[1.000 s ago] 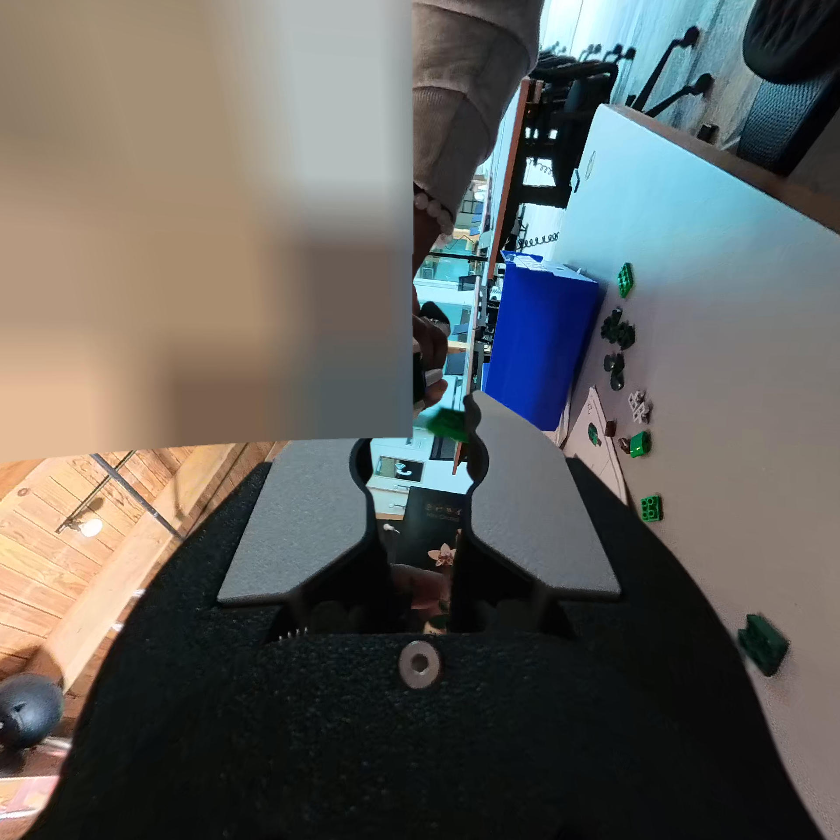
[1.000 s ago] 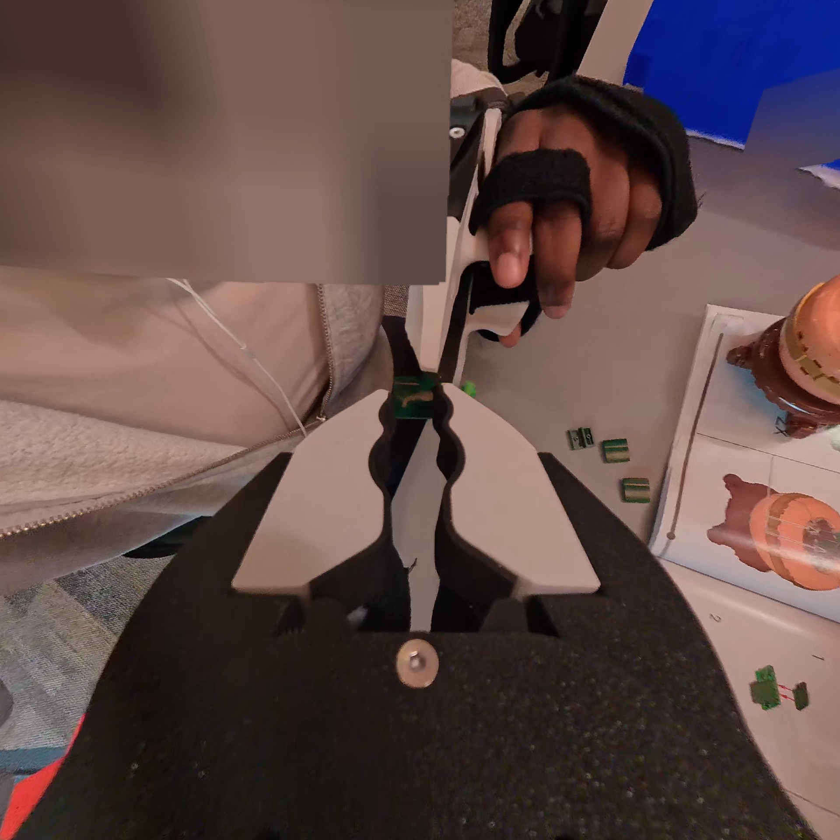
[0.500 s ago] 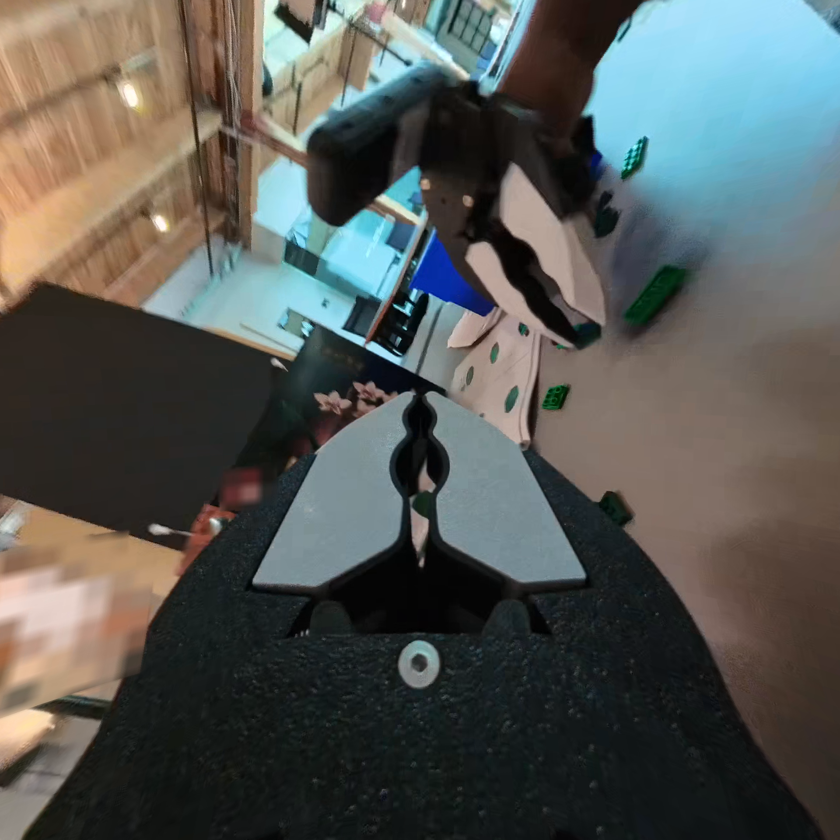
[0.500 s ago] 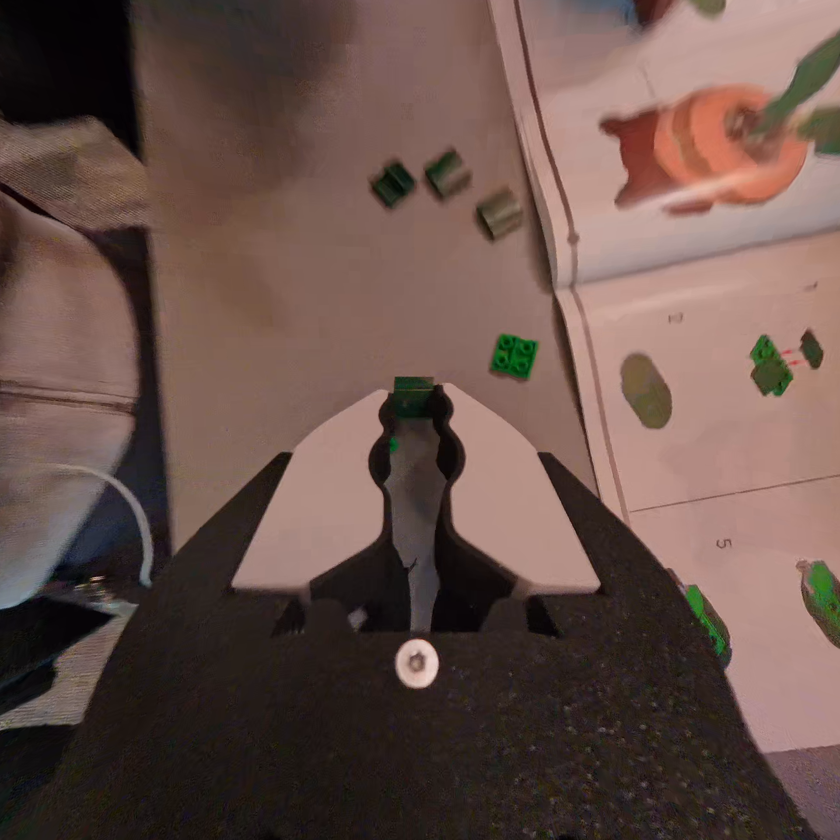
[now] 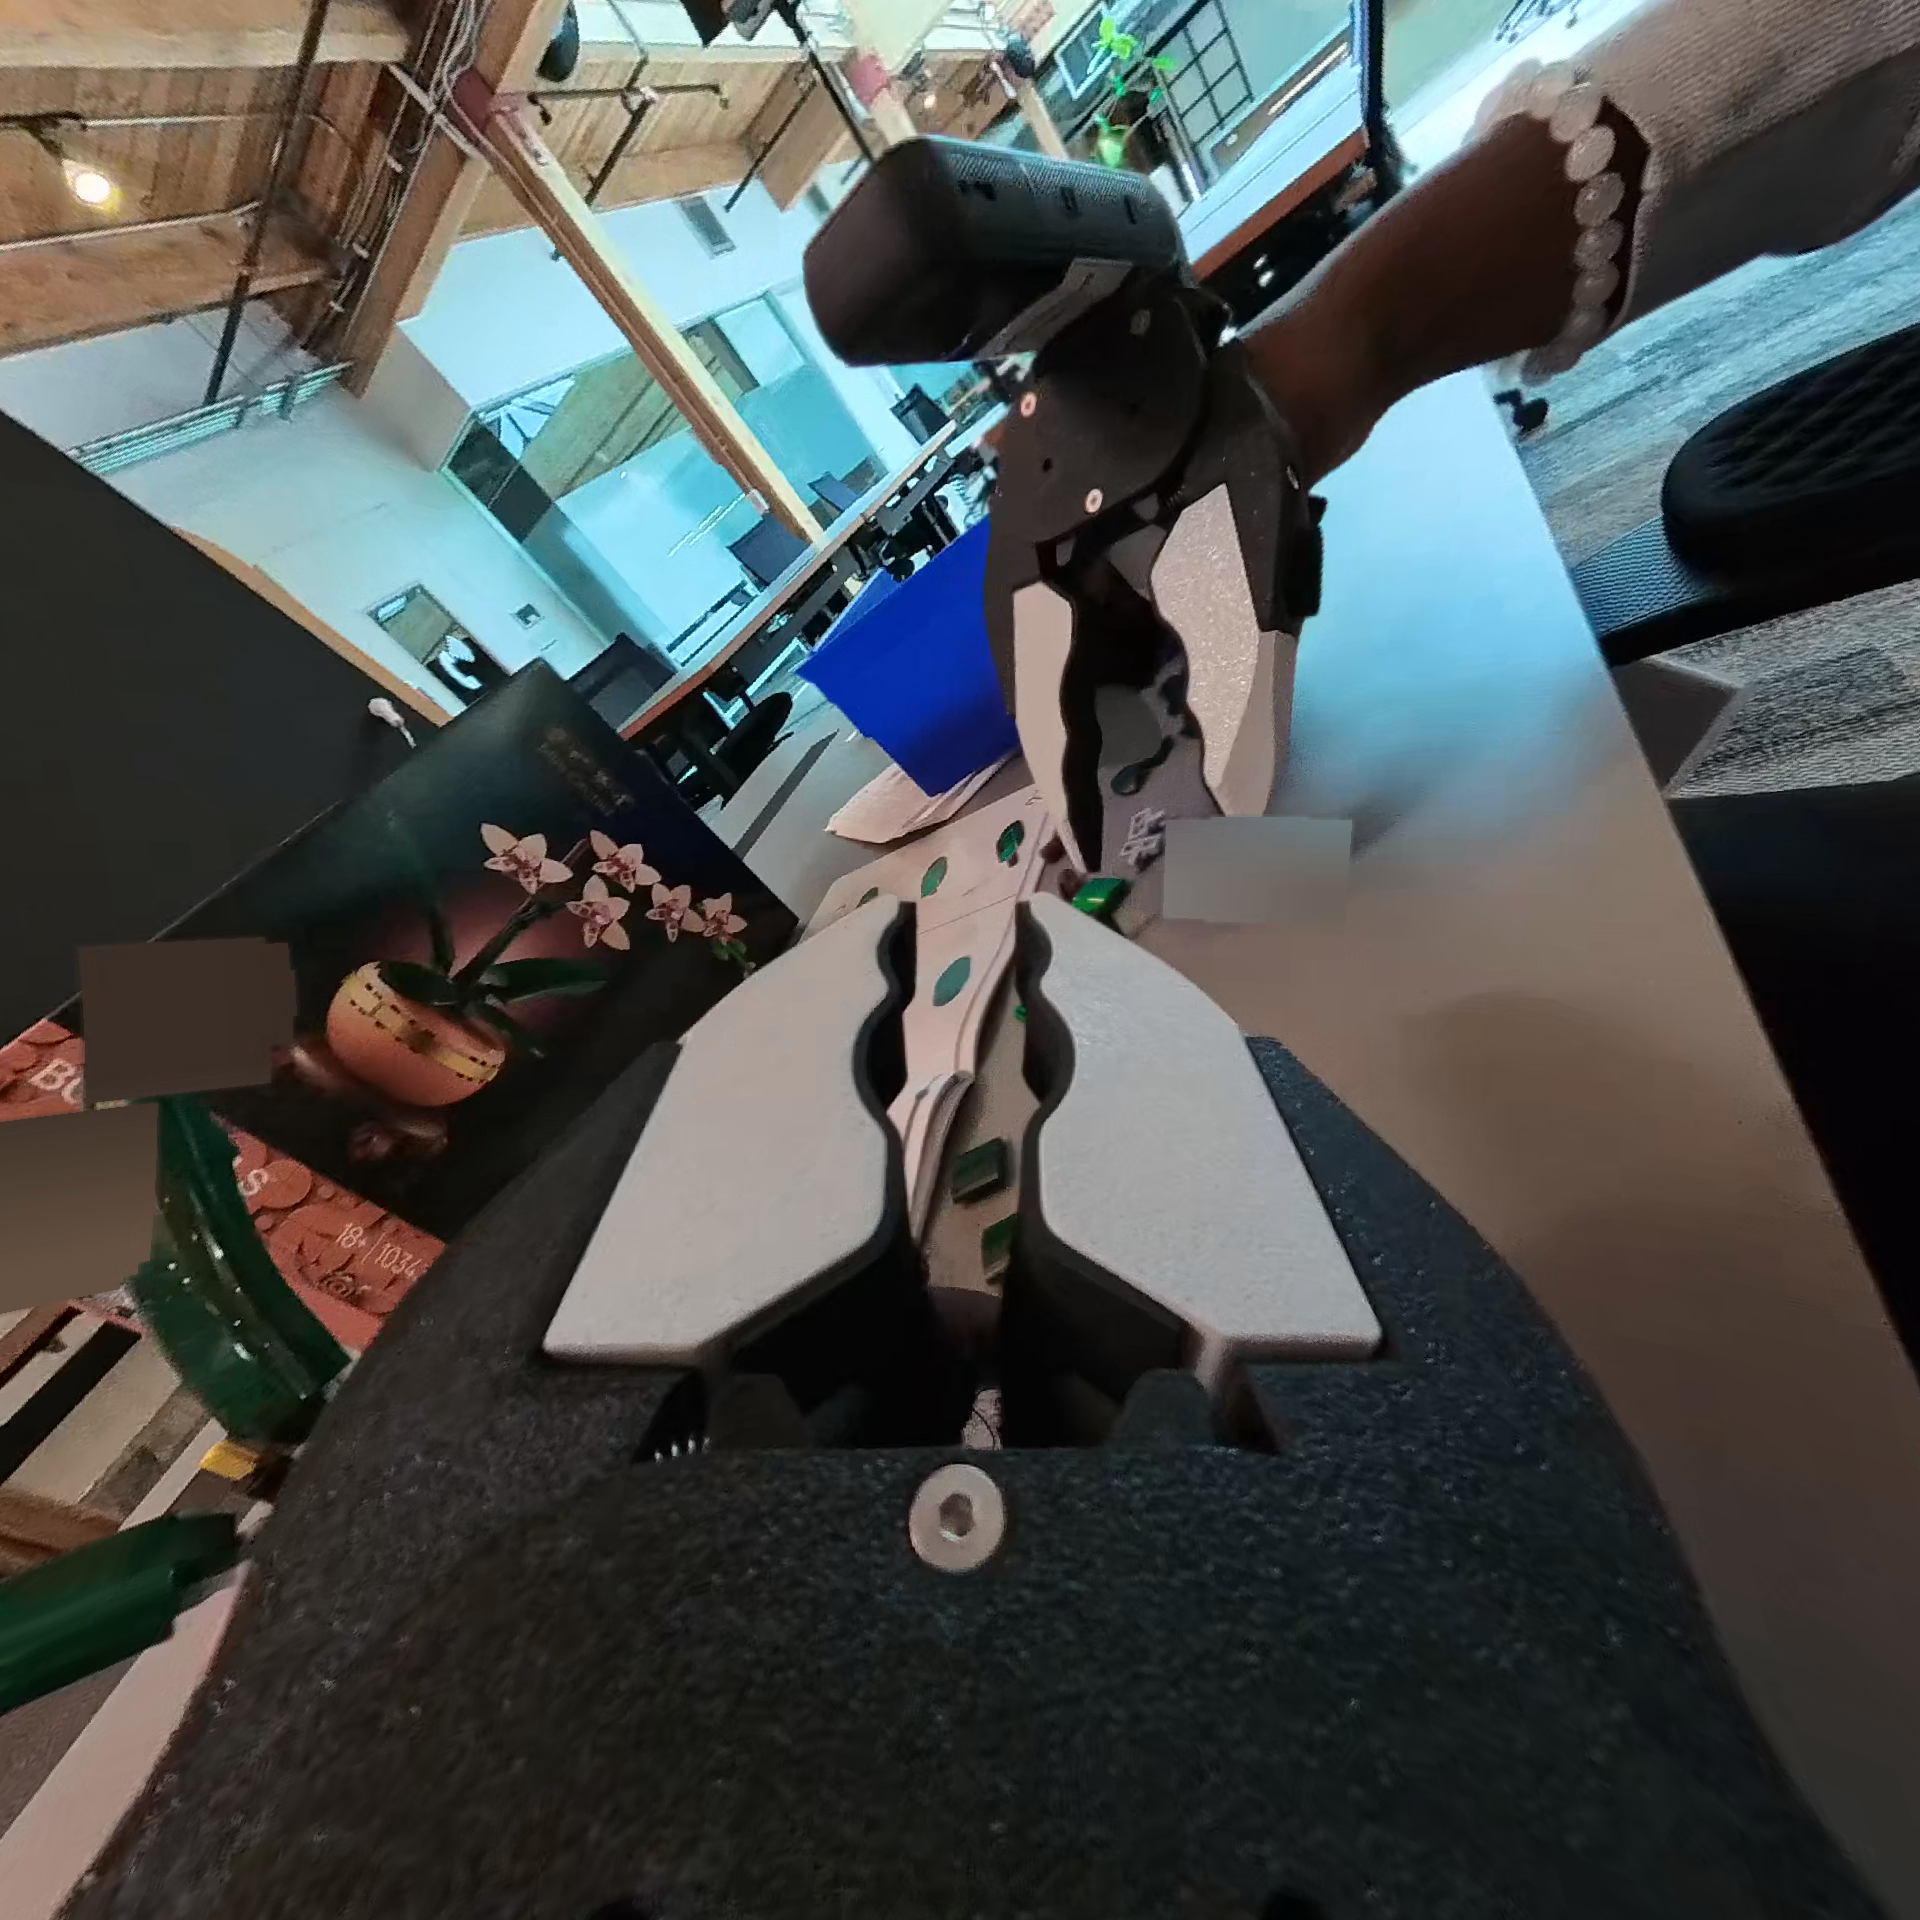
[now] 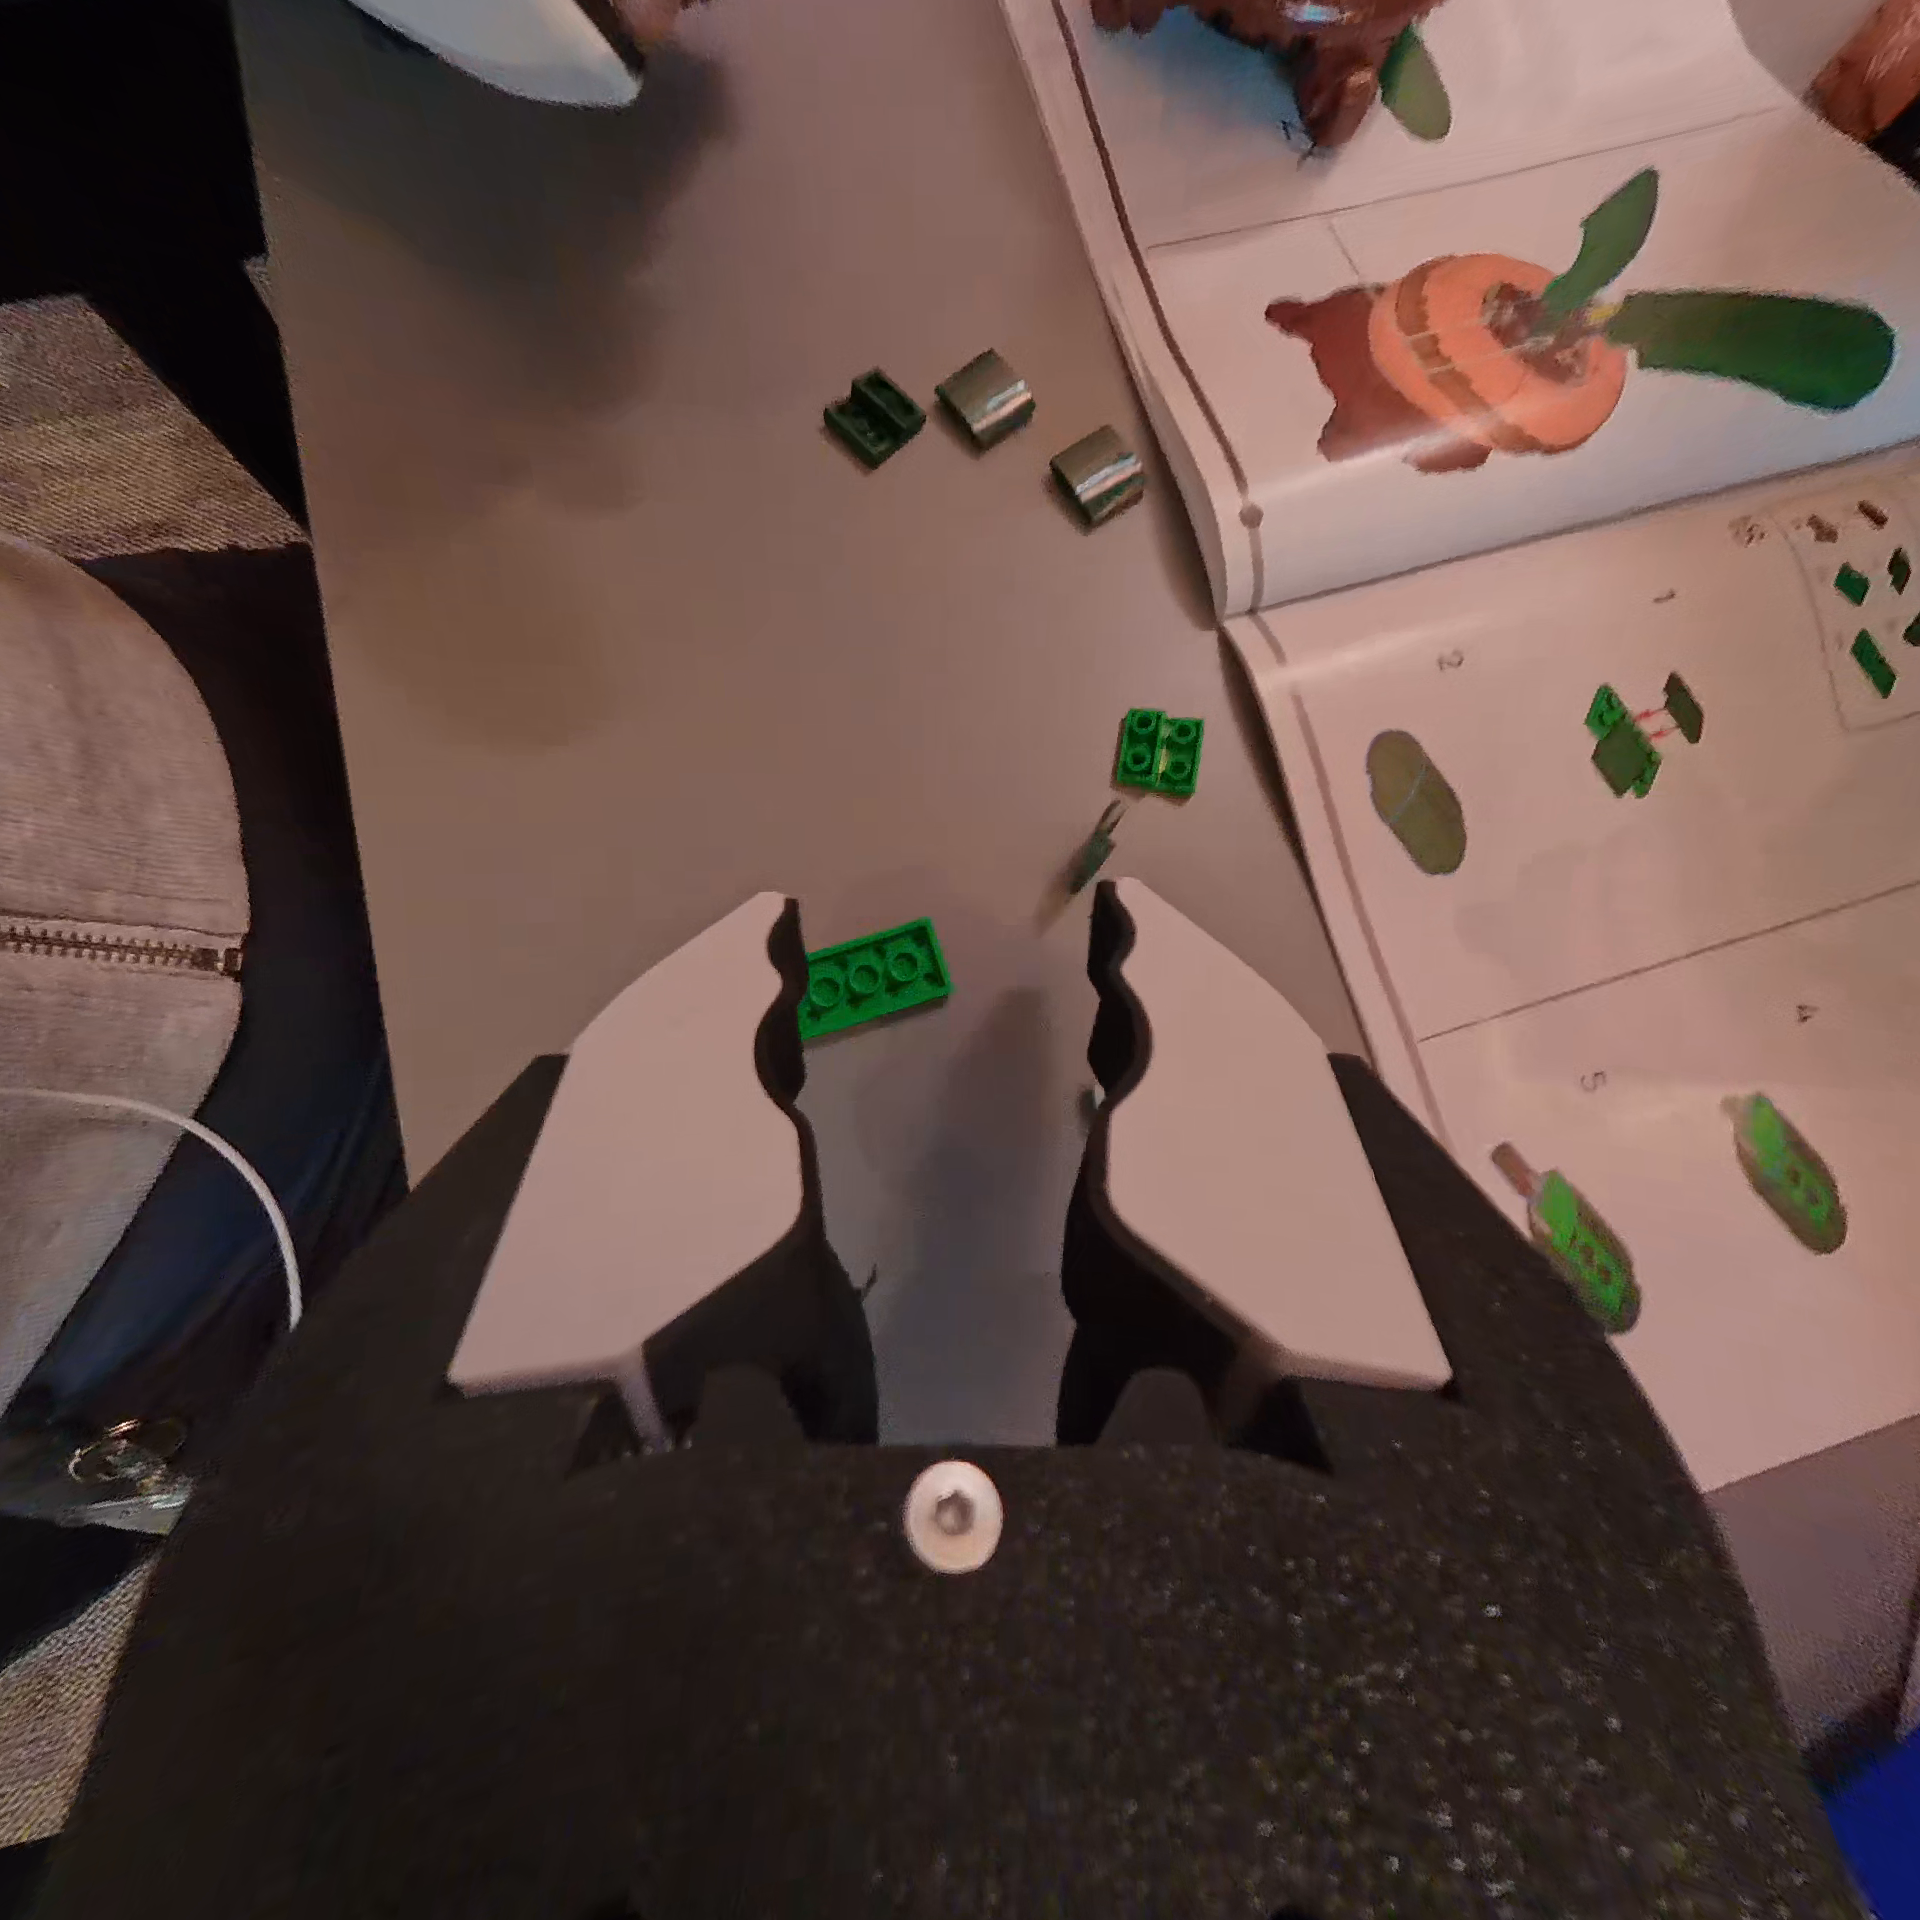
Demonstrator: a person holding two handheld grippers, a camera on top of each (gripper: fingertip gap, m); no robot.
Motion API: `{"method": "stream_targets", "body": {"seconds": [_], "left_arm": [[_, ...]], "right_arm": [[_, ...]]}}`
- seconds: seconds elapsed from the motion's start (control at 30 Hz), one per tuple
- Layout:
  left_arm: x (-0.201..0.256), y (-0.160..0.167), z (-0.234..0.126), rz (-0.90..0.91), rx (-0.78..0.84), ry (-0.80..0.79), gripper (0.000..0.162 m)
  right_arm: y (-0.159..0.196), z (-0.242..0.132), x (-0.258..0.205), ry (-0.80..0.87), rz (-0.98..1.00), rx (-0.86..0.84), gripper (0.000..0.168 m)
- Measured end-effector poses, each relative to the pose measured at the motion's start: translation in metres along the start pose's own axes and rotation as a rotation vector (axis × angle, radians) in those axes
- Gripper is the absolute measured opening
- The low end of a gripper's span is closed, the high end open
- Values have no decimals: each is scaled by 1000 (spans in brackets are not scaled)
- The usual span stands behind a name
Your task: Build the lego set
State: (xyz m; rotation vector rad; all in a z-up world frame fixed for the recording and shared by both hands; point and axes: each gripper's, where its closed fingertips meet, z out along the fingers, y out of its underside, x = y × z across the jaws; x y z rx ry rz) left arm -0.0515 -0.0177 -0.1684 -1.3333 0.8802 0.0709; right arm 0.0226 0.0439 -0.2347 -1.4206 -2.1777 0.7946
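My right gripper (image 6: 945,904) is open and empty, hovering low over the grey table (image 6: 623,675). A bright green plate (image 6: 878,977) lies flat just ahead, partly under its left finger. A small dark green piece (image 6: 1096,847) shows blurred by the right fingertip. A bright green square piece (image 6: 1162,753) lies farther on, and three dark green pieces (image 6: 985,398) beyond it. My left gripper (image 5: 966,914) is slightly open and empty, pointing low along the table. It sees the right gripper (image 5: 1153,831) ahead, open, tips down near a green piece (image 5: 1099,891).
The open instruction booklet (image 6: 1558,831) lies right of the pieces and also shows in the left wrist view (image 5: 935,894). The set's box with a flower picture (image 5: 499,935) stands left, a blue bin (image 5: 914,675) behind. The table edge (image 5: 1662,831) runs along the right. The gap from one gripper's tips to the other's is roughly 12 cm. To reach the bright green square piece (image 6: 1162,753) in a straight line is about 5 cm for my right fingers, about 12 cm for my left.
My right gripper swung down from chest height to the table and opened, letting go of the small dark green piece. My left gripper lowered toward the table, shut, then opened a little.
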Motion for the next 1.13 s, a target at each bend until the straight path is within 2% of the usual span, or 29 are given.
{"method": "stream_targets", "body": {"seconds": [0.07, 0.13, 0.2, 0.33, 0.37, 0.43, 0.57, 0.7, 0.77, 0.83, 0.93, 1.03, 1.13], "left_arm": [[2, 0, 1, 17, 1, 3, 18], [3, -1, -1, 39, -1, -8, 18], [2, -2, -2, 70, 1, -30, 17], [6, 2, 0, 112, -3, -28, 16], [8, 3, 1, 115, -3, -21, 16], [11, 2, 2, 138, -6, -19, 16], [12, -5, 0, 204, 34, -42, 16], [14, -5, 0, 204, 47, -40, 29], [14, -6, 0, 196, 56, -36, 40], [15, -8, 0, 191, 67, -32, 41], [21, -8, 1, 193, 69, -4, 40], [35, -14, 4, 230, 93, 79, 34], [47, -29, 7, 288, 137, 151, 36]], "right_arm": [[8, -1, 5, 65, 33, -45, 56], [11, -11, 7, 139, 137, -45, 42], [13, -18, -4, 183, 246, -38, 36], [17, -14, -19, 320, 294, -79, 24], [22, -13, -20, 346, 308, -119, 25], [27, -6, -28, 331, 360, -169, 37], [22, 2, -26, 386, 386, -162, 42], [17, 8, -22, 362, 432, -124, 30], [14, 12, -25, 292, 466, -78, 15], [12, 13, -28, 232, 442, -42, 5], [11, 13, -34, 89, 412, 23, 4], [-20, 2, -47, -207, 502, 237, 4], [-61, -29, -77, -689, 598, 356, 4]]}}
